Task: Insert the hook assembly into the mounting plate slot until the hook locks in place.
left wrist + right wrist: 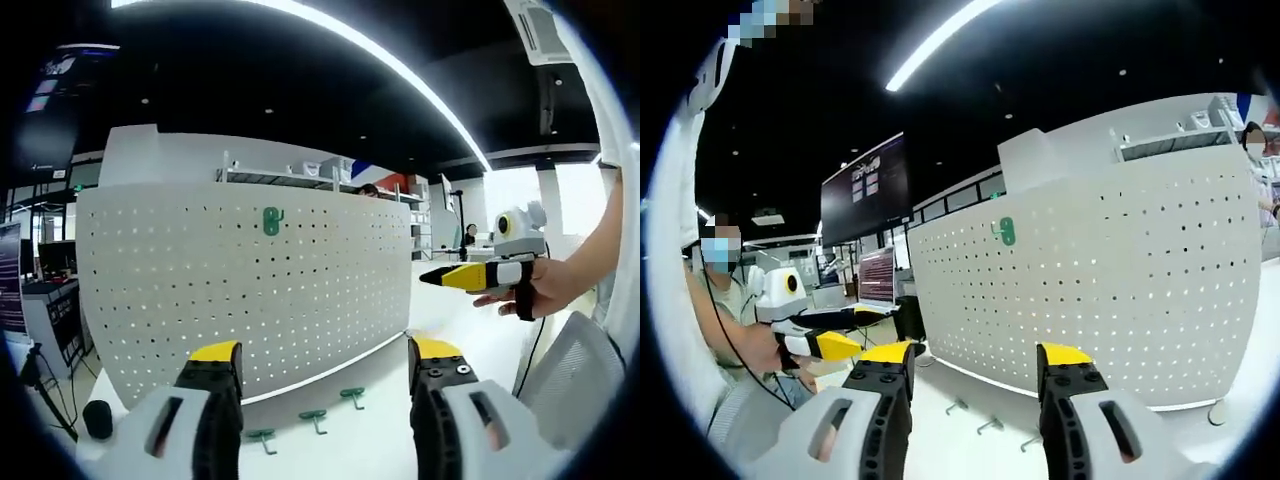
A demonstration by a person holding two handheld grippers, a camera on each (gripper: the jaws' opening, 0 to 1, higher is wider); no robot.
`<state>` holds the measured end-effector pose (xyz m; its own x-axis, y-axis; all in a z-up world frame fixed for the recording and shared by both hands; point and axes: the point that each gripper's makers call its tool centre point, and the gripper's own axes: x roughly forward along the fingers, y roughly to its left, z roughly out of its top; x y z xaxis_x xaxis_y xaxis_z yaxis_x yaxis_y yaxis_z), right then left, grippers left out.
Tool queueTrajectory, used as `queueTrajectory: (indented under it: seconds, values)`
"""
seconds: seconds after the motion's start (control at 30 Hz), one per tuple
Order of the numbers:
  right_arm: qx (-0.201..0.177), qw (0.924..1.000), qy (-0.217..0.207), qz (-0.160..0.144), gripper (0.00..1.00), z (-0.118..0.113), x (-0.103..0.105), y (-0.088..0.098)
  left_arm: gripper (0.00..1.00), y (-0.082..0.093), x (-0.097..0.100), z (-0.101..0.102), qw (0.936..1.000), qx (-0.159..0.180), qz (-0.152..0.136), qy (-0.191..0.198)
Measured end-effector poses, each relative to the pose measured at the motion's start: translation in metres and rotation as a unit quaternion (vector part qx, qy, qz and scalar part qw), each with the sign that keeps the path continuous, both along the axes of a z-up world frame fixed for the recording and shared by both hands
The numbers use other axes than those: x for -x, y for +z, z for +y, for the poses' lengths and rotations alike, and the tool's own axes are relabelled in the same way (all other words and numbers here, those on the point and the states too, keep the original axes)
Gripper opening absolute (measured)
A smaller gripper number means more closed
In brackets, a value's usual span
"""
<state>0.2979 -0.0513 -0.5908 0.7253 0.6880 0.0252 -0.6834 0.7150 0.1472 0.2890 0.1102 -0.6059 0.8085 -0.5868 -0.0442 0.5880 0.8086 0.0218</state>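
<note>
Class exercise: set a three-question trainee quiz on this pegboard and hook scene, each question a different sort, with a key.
1. True or false: a green hook already hangs on the white perforated pegboard.
2. How many loose green hooks lie on the white table below it?
3. The left tool is: A open and empty, B shut on a hook.

Key: 1 true; 2 three; 3 A.

I see a white table (380, 440) carrying an upright white perforated pegboard (240, 280); three small green hooks (315, 420) lie before the pegboard.
</note>
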Motion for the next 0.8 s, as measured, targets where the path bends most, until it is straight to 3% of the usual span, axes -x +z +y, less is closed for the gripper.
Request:
queueTrajectory:
  seconds: [0.37, 0.8]
  values:
    - [0.007, 1.0000, -0.004, 0.006, 0.48, -0.007, 0.019, -0.015, 0.70, -0.009, 0.003, 0.004, 0.9999, -0.008, 0.009, -0.004]
    - [0.009, 0.9998, -0.010, 0.012, 0.48, -0.011, 0.020, -0.022, 0.70, -0.014, 0.000, 0.008, 0.9998, -0.011, 0.015, -0.004]
